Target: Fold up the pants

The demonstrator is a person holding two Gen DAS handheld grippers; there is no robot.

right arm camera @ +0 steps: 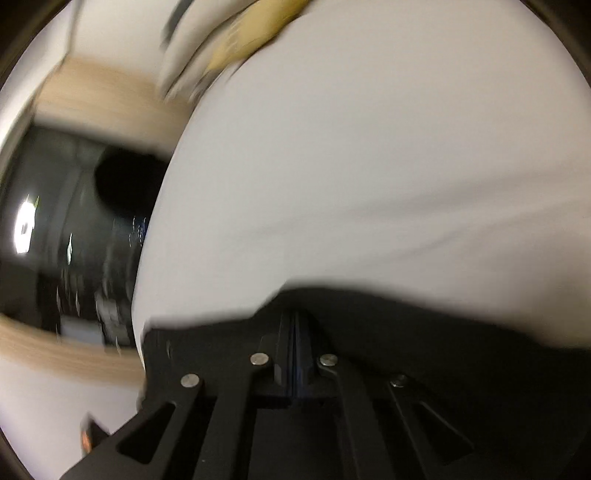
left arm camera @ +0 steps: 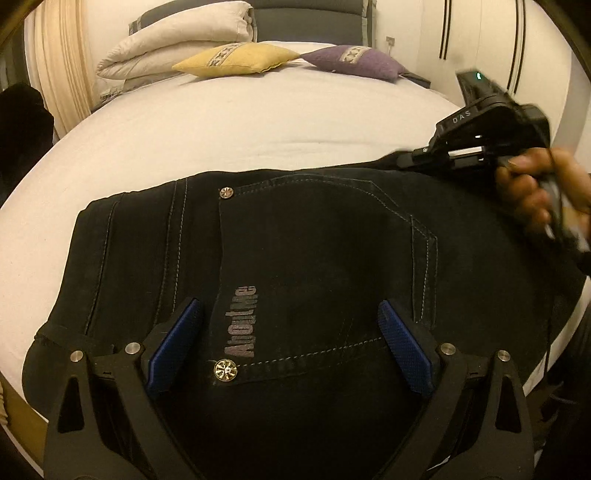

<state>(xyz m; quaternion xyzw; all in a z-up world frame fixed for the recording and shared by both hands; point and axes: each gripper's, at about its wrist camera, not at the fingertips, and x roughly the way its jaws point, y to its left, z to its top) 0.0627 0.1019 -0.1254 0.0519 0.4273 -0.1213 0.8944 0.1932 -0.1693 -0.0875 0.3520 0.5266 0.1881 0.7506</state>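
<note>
**Black pants laid on bed; right gripper clamped at far edge**

The black pants [left arm camera: 314, 266] are spread on the white bed [left arm camera: 221, 125], back pocket uppermost. The left gripper [left arm camera: 290, 345] is held above the pocket, jaws wide and empty. The right gripper [right arm camera: 295, 332] is closed; dark cloth is seen at its tips, though blur prevents a grip being confirmed.

A home bedroom: a white-sheeted bed [left arm camera: 258, 122] with a folded duvet [left arm camera: 177, 40], 2 cushions and a padded headboard [left arm camera: 306, 20].
</note>
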